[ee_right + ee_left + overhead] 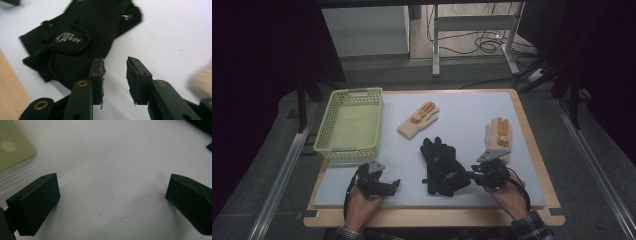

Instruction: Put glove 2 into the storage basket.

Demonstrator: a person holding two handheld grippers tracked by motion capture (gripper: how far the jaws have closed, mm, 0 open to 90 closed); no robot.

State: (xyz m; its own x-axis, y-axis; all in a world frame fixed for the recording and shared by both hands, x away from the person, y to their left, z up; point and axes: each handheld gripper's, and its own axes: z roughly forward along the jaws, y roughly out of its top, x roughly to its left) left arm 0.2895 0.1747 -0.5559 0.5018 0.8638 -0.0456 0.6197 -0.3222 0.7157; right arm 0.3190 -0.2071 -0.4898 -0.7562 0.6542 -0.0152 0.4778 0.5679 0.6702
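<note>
I'm holding the right gripper with its jaws slightly parted, gripping nothing, just beside the black gloves at table centre. The left gripper, at eight o'clock, is gaping wide over bare tabletop.

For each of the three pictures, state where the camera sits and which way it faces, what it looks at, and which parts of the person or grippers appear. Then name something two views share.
High view: above the near edge, facing forward and down on the table; forearms, left gripper, right gripper.
Left gripper view: on that gripper, over bare white surface; jaws wide apart; basket at upper left.
Right gripper view: on that gripper, facing the black gloves; jaws part open.
Shared: the black gloves.
</note>
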